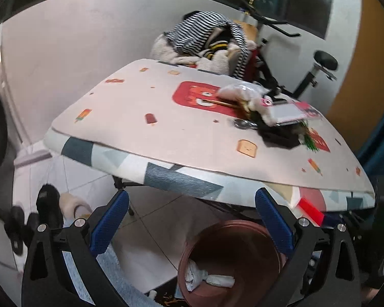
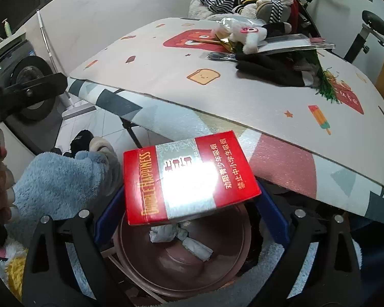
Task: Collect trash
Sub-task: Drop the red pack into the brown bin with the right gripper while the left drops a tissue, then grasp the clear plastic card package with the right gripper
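My right gripper (image 2: 189,192) is shut on a red cigarette pack (image 2: 189,176) and holds it above a brown bin (image 2: 146,268) on the floor. Crumpled white paper (image 2: 179,238) lies inside the bin. In the left wrist view the bin (image 1: 192,261) sits below the table edge with white paper (image 1: 204,278) in it, and the red pack (image 1: 311,208) shows at the right. My left gripper (image 1: 192,220) is open and empty, in front of the table edge above the floor.
A table (image 1: 140,117) with a printed cloth holds a clutter pile (image 1: 263,112): plastic bag, plush toy, dark cloth, tray, green tinsel. Striped clothes (image 1: 204,33) and an exercise bike (image 1: 317,69) stand behind. Slippers (image 1: 64,204) lie on the tiled floor.
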`<state>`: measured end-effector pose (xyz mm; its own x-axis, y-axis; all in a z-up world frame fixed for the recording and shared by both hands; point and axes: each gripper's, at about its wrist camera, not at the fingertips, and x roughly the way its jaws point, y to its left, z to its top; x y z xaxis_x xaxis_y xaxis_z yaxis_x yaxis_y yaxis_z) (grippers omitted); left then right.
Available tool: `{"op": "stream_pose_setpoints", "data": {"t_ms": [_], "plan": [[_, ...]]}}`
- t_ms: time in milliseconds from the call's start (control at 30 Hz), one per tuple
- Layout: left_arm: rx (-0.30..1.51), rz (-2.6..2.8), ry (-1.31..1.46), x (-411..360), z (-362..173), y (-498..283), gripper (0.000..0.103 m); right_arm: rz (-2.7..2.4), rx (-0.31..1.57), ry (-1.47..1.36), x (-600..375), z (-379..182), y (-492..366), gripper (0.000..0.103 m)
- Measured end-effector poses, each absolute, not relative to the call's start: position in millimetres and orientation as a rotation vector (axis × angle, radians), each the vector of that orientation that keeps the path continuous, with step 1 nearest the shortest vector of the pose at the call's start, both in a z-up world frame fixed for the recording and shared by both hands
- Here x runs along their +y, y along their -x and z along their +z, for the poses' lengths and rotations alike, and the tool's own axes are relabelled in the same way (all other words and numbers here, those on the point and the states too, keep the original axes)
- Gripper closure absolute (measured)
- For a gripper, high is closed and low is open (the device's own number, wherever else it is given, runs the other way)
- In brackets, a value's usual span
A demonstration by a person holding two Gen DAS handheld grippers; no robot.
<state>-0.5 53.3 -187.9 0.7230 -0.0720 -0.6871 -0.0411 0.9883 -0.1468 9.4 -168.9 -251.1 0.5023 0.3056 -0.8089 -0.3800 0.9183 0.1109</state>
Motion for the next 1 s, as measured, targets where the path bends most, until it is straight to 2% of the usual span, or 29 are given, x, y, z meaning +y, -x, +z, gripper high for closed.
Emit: {"op": "stream_pose_setpoints", "data": {"t_ms": [233,600,667,1000], "plan": [[0.781,0.011,0.187,62,-196,9,0.007,0.401,0.964,0.057,-174,-250,-13,0.006],[0.788,0.041,0.212,68,-205,5,0.007,0.315,0.893,-0.148,-228,-232,-35,0.007],[0.791,0.042,0.219,70,-207,4,0.007,0.282,0.881,-0.201,-244,-229,-46,0.015],[0.796,0.067,0.244,77,-214,-9,0.007,0.141,0.782,-0.359,-306,-213,-109,0.031]]}}
